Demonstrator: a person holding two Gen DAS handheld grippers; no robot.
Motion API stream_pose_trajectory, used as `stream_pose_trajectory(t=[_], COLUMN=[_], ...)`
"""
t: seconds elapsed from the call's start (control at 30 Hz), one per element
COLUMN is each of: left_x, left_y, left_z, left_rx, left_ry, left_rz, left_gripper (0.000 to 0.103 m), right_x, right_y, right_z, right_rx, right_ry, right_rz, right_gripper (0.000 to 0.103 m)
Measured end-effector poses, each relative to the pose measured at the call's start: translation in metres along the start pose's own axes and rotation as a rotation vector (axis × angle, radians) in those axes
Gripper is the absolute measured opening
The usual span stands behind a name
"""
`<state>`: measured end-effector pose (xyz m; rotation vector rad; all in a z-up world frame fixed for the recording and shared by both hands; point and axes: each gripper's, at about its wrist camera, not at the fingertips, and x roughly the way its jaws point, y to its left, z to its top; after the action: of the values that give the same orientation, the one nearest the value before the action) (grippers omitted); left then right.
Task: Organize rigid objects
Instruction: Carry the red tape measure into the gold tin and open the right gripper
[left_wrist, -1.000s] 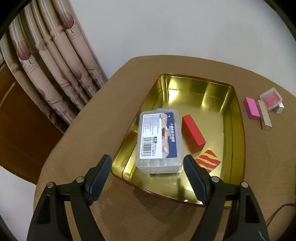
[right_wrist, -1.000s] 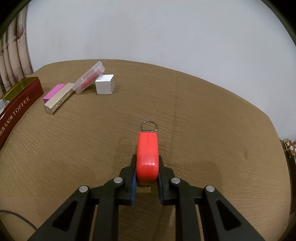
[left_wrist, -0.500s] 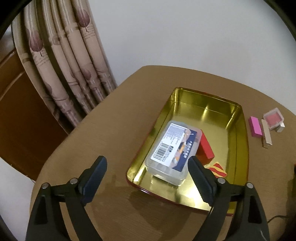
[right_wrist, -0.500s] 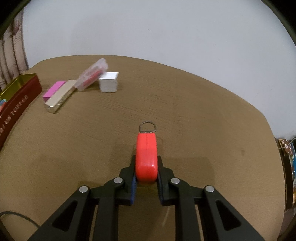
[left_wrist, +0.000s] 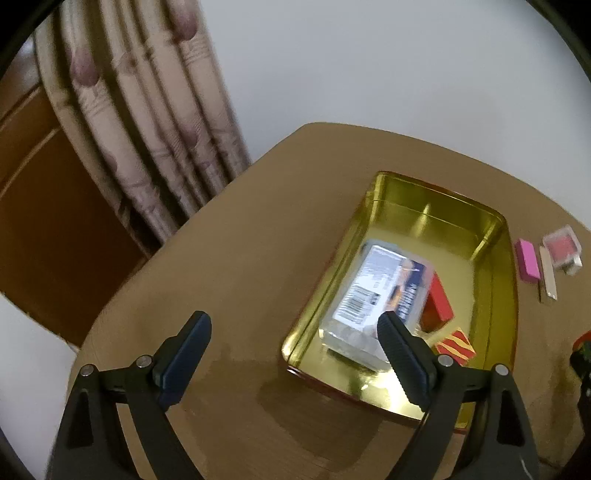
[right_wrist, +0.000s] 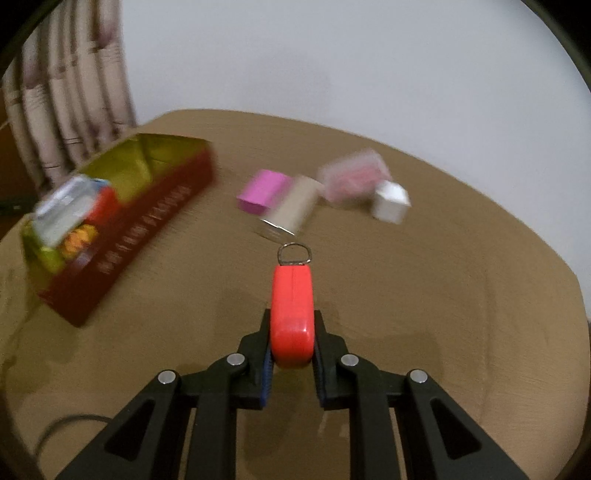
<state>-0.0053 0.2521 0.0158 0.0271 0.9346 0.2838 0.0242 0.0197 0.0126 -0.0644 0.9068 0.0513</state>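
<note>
A gold tin with red outer walls (left_wrist: 495, 258) holds a clear labelled plastic box (left_wrist: 380, 291), a red block (left_wrist: 437, 302) and a small red-and-yellow striped piece (left_wrist: 456, 345). My left gripper (left_wrist: 291, 321) hovers over the table by the tin's near left corner. Its jaws are opening and nothing is between them. My right gripper (right_wrist: 293, 321) is shut on a red oblong fob with a metal ring (right_wrist: 291, 295), held above the table. The tin (right_wrist: 147, 229) lies to its left.
On the table right of the tin lie a pink block (right_wrist: 264, 190), a pale metal bar (right_wrist: 291, 210), a clear case with red inside (right_wrist: 354, 177) and a white cube (right_wrist: 389, 201). Curtains (left_wrist: 147, 129) hang behind the table's left edge. A dark cable (right_wrist: 70, 424) lies near left.
My left gripper has drawn back and left from the box in the tin, jaws wider. My right gripper has carried the red fob left, bringing the tin into its view.
</note>
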Motion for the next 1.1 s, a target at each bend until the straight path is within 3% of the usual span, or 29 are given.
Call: stream_pose_trajectory(t=[0.4, 0.7, 0.97, 1.1], left_x=[0.012, 0.015, 0.017, 0.019], left_y=[0.036, 0.046, 0.043, 0.039], left_z=[0.006, 0.006, 0.007, 0.007], left_rx=[-0.148, -0.19, -0.167, -0.159], left_ry=[0.038, 0.053, 0.054, 0.062], left_rz=[0.023, 0.028, 0.028, 0.026], left_gripper=[0.09, 0.09, 0.09, 0.09], right_x=[-0.024, -0.006, 0.018, 0.023], right_y=[0.105, 0.165, 0.186, 0.187], right_z=[0.052, 0.066, 0.058, 0.056], right_rx=[-0.157, -0.205, -0.244, -0.275], right_ry=[-0.084, -0.012, 0.059, 0.053], right_rz=[0.212, 0.34, 0.353, 0.3], right_gripper=[0.017, 0.017, 0.017, 0.018])
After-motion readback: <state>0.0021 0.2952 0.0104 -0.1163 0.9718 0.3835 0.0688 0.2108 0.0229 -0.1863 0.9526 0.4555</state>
